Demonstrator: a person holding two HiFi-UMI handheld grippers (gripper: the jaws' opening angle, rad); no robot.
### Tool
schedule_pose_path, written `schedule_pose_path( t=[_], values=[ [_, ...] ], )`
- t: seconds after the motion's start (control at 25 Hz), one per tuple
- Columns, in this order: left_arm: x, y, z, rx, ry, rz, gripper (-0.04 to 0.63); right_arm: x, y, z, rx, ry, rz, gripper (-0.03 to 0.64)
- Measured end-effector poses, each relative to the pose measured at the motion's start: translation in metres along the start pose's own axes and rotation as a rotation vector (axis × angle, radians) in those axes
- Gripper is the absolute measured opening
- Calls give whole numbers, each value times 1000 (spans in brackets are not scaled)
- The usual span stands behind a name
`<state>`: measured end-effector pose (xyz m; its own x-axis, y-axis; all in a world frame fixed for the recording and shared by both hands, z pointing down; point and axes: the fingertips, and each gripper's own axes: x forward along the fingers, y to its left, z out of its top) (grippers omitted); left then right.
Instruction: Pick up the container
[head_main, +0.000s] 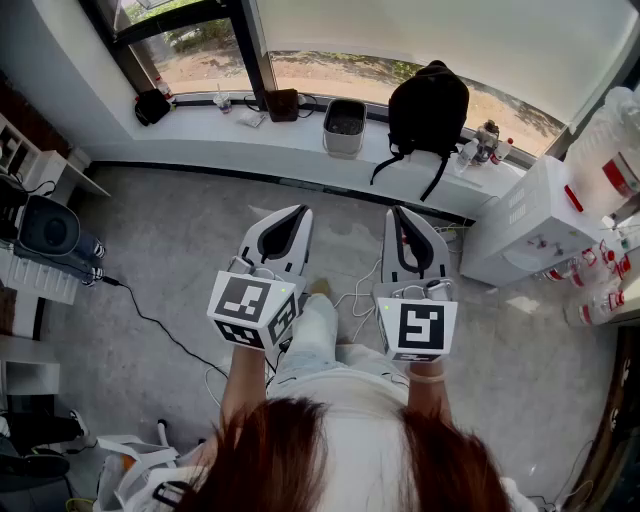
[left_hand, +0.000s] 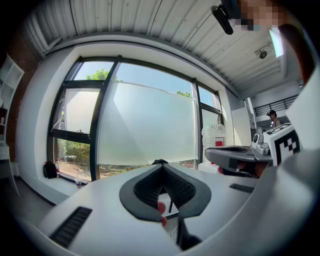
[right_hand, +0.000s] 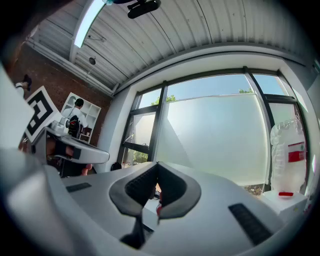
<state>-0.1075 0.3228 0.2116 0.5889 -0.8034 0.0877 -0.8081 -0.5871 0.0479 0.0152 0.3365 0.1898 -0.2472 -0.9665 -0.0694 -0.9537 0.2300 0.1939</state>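
A small white container with a dark inside stands on the window sill, far ahead of both grippers. My left gripper is held level over the floor, jaws shut with nothing between them; its closed tips point at the window. My right gripper is held beside it, parallel, also shut and empty, and its tips meet in the right gripper view. Each gripper view shows the other gripper off to the side. The container shows in neither gripper view.
A black backpack leans on the sill right of the container. A small black bag and small items lie at the sill's left. A white cabinet and large water bottles stand at right. Cables cross the grey floor.
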Motion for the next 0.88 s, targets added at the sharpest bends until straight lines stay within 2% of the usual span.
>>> schedule_pose_path(
  t=[0.28,0.6,0.88],
  values=[
    [7,4,4,17,14,-10,17,4,9,3,-2,8,10,25],
    [37,7,9,21,13,-19,17,24,-10,-5,23,13,-9,25],
    [70,28,12,24,13,-5,17,55,-26,-14,55,5,-11,25]
  ],
)
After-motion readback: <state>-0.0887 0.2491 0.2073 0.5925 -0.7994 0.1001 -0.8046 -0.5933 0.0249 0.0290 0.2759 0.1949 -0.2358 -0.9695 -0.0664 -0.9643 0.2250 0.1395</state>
